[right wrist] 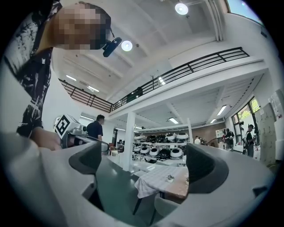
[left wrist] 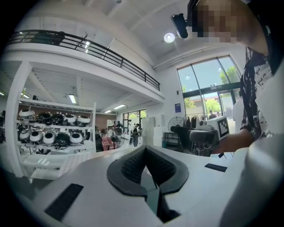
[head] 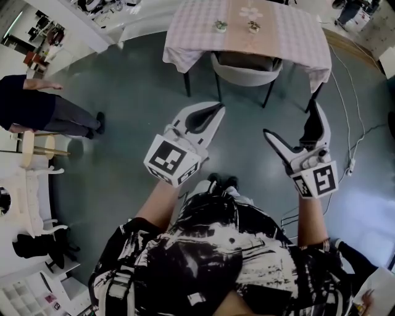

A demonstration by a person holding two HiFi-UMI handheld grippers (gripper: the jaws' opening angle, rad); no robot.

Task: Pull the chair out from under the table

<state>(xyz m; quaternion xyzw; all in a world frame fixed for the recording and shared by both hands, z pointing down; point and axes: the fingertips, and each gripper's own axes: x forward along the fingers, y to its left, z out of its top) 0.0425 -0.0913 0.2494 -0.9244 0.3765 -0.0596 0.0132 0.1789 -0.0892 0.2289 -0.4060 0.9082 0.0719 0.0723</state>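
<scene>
Dark floor (head: 136, 92); grey round-backed chair (head: 245, 73) tucked under table (head: 197, 31); left tongs (head: 217, 110) closed, right tongs (head: 290, 120) spread, both empty.

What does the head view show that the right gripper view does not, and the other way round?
Only the head view: the left hand-held gripper with its jaws together, and a cable on the floor.
Only the right gripper view: the balcony railing, ceiling lamps and far shelves.
Both: the right hand-held gripper, open and empty, the table with its checked cloth, and the chair tucked under it.
</scene>
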